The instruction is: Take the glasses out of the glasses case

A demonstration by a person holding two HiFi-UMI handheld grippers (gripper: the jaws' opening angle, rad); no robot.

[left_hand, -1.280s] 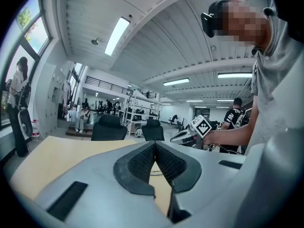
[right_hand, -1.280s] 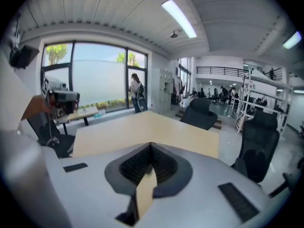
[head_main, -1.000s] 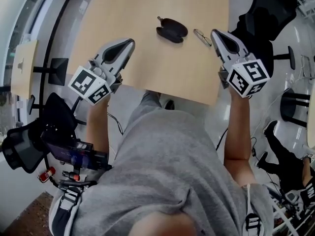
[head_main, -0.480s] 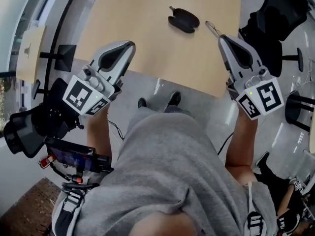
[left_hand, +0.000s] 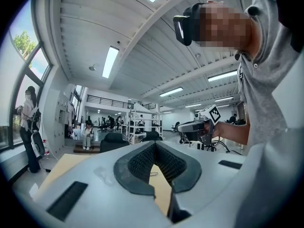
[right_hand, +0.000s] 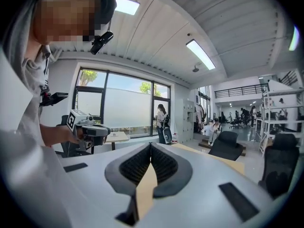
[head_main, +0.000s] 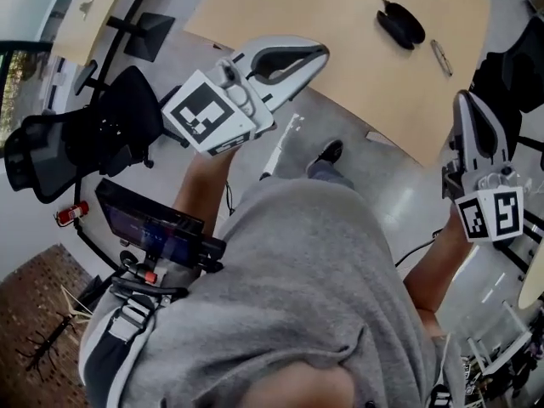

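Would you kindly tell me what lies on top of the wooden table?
On the table lie a dark glasses case and, beside it but apart, the glasses. Whatever is inside the case cannot be made out.

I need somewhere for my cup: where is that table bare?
The table is bare all the way left of the case, down to its near edge. Only the right end is crowded: the glasses lie beside the case there.
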